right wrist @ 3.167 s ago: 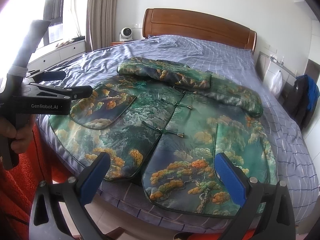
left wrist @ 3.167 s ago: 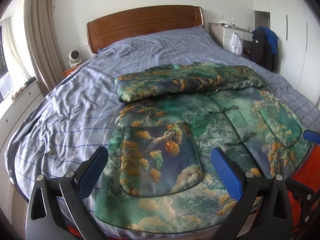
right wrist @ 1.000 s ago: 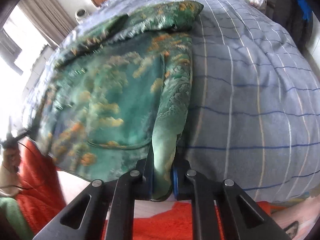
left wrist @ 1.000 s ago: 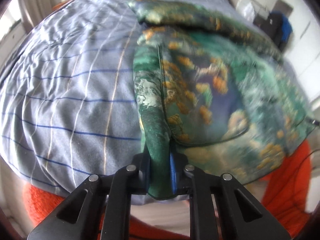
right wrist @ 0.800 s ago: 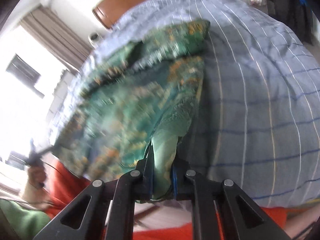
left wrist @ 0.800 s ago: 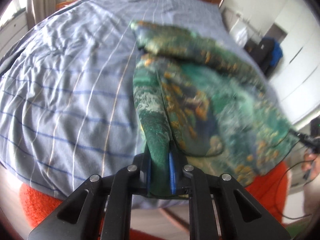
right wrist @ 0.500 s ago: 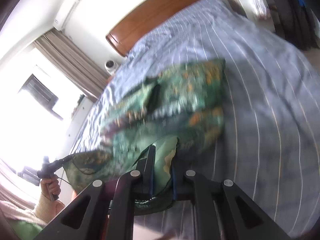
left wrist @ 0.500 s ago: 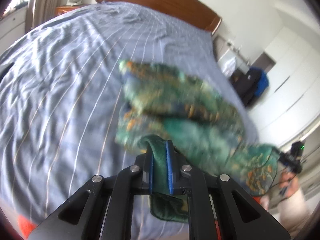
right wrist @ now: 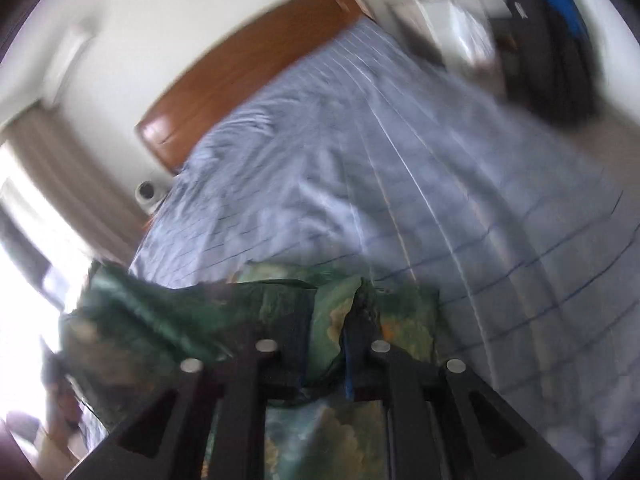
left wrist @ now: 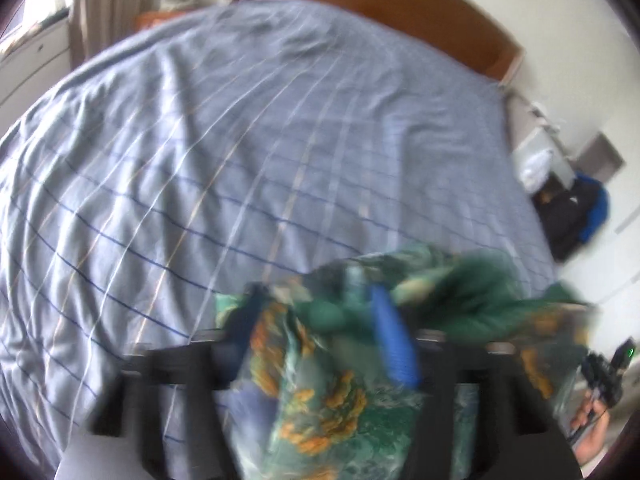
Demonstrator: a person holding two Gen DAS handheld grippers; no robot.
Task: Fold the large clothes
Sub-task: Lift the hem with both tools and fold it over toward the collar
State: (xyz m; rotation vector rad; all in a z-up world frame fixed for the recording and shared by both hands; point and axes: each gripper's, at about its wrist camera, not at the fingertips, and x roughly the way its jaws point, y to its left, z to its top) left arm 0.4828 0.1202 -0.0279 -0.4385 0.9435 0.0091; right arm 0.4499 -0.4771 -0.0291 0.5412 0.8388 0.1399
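The green and orange patterned jacket (left wrist: 320,380) is bunched low in the left wrist view, with its hem carried forward over the bed. My left gripper (left wrist: 316,340) has its blue fingers (left wrist: 394,344) spread apart with the cloth lying loose between them; the frame is blurred. In the right wrist view my right gripper (right wrist: 326,344) still pinches a fold of the jacket (right wrist: 328,328) between nearly closed fingers. More of the jacket (right wrist: 140,312) stretches to the left.
The bed (left wrist: 240,140) with a blue-grey checked cover fills the view ahead. A wooden headboard (left wrist: 380,12) stands at the far end. A dark bag (left wrist: 576,208) and cabinets are to the right. A window and curtain (right wrist: 52,168) are to the left.
Both grippers have swung the jacket's hem up and forward toward the headboard. The left gripper's fingers have spread apart from the cloth. The right gripper remains pinched on it.
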